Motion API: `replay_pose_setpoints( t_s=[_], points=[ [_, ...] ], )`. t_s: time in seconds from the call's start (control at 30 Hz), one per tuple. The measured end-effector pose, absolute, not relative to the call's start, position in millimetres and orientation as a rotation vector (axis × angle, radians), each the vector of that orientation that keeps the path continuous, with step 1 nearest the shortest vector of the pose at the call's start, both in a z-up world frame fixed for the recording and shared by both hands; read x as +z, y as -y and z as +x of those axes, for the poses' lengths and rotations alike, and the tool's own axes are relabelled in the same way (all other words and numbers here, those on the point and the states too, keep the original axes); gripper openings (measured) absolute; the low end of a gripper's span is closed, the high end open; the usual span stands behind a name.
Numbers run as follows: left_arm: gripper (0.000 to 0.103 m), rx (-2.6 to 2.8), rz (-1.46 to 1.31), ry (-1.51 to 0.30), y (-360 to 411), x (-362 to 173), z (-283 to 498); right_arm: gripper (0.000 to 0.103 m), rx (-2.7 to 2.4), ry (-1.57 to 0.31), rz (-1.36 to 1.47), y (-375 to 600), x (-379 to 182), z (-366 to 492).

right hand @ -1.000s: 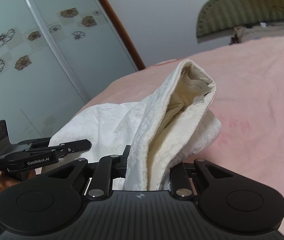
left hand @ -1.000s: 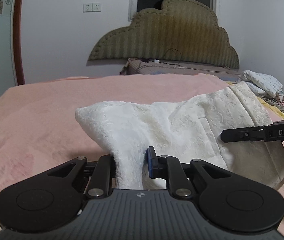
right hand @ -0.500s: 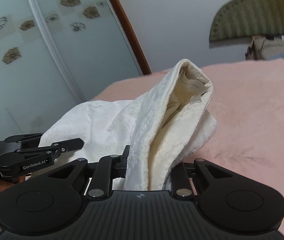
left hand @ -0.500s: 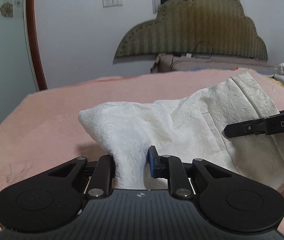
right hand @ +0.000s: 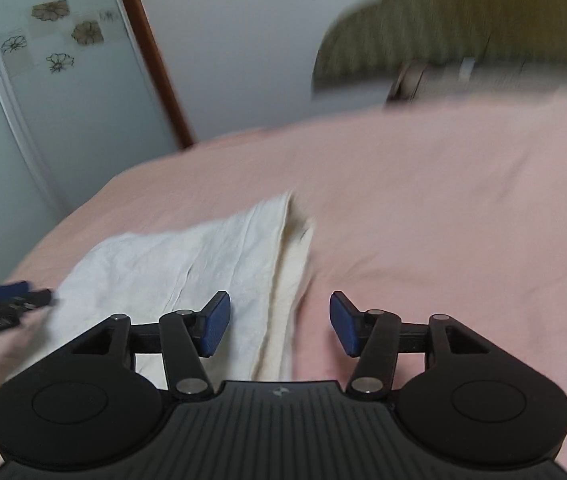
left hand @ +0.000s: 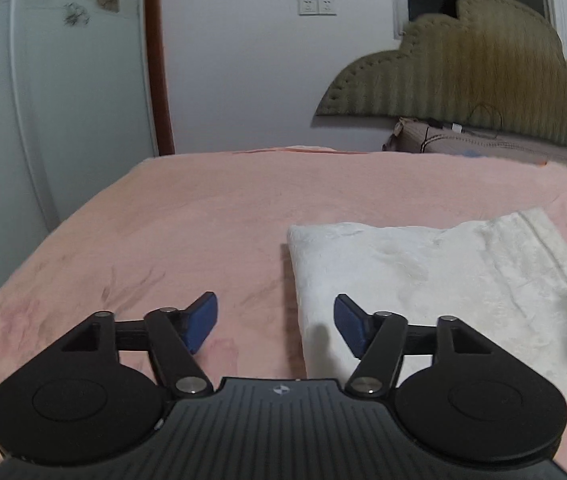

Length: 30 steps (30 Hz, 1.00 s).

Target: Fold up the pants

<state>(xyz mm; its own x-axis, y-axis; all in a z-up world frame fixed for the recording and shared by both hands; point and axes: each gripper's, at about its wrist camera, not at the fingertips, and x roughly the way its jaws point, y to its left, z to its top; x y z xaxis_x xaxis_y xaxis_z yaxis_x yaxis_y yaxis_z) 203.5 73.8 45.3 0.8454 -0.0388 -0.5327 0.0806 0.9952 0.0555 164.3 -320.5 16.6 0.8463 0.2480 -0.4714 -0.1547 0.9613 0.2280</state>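
Pink bedspread (left hand: 211,216), olive headboard (left hand: 483,76) (scalloped), wall sockets (left hand: 317,5).

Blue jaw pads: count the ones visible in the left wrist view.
2. One pad sits over the pink blanket; the other pad sits over the white pants. Any further pads may be hidden.

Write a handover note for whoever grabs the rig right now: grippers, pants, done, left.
Left gripper: jaws opening, nothing pinched; the near left edge of the white textured fabric pants lies between the pads.
Right gripper: jaws opening, nothing pinched; the pants' cream waistband edge lies between the pads.
Pants: lying flat as a folded rectangle on the pink plush bedspread.
Done: a fold is laid down and the pants released.
Left: judge whether another fold or smoothing is needed; the rectangle looks fairly tidy.
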Motion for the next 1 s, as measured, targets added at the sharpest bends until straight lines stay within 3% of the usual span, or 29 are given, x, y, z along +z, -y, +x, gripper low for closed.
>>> replay_pose_setpoints(
  t_s=[0.1,0.23,0.37,0.6,0.7,1.0],
  points=[
    [0.08,-0.112,0.022,-0.579,-74,47,167,0.077,0.385,-0.511,0.12,291,16,134],
    [0.08,-0.169,0.016,-0.61,-59,38,128,0.077,0.355,-0.617,0.028,259,-3,127],
    [0.093,-0.18,0.026,-0.602,-49,28,100,0.079,0.26,-0.621,0.09,260,8,106],
    [0.095,-0.138,0.116,-0.648,-31,-5,99,0.098,0.318,-0.555,0.146,247,41,47],
    [0.103,-0.107,0.135,-0.674,-28,-10,101,0.1,0.318,-0.558,0.193,235,44,34],
    [0.103,-0.101,0.09,-0.708,-35,-13,103,0.1,0.176,-0.696,0.193,202,19,27]
  ],
)
